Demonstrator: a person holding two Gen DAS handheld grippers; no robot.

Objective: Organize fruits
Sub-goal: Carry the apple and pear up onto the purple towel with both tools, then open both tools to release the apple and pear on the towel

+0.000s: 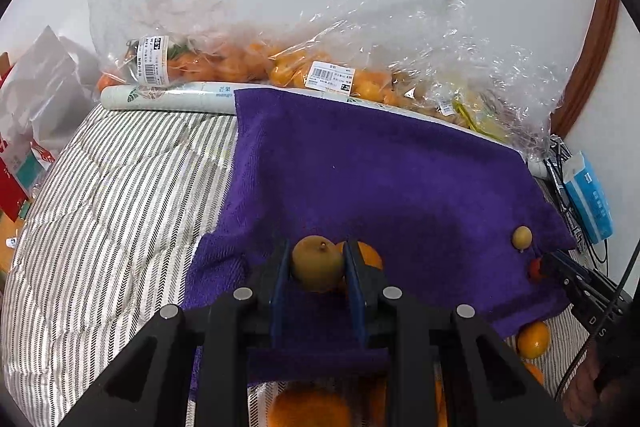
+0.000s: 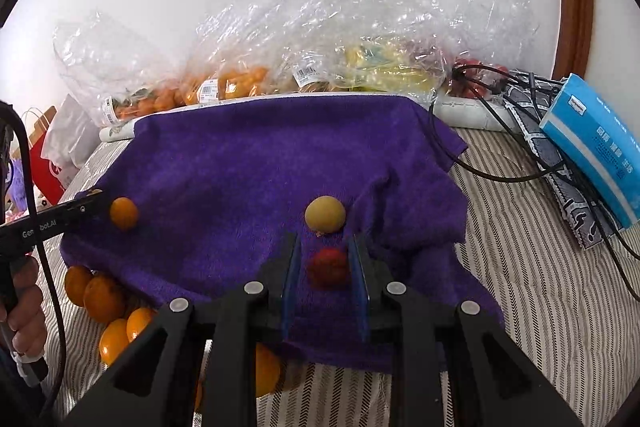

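Observation:
A purple towel (image 1: 360, 163) (image 2: 248, 163) lies on a striped bed cover. My left gripper (image 1: 316, 267) is shut on a brown-green round fruit (image 1: 317, 263), with an orange (image 1: 370, 255) just behind it; the orange also shows in the right wrist view (image 2: 123, 213) next to the left gripper's tip. My right gripper (image 2: 325, 267) has its jaws around a small red fruit (image 2: 328, 267), which looks blurred; its blue pads are at or near the fruit's sides. A yellow-green round fruit (image 2: 325, 214) (image 1: 522, 237) rests on the towel just beyond it.
Several loose oranges (image 2: 100, 297) lie on the bed cover (image 1: 100, 207) off the towel's near edge. Clear plastic bags of fruit (image 2: 280, 67) line the wall behind a rolled mat (image 1: 168, 99). A blue tissue pack (image 2: 600, 147) and black cables (image 2: 500, 171) lie at the right.

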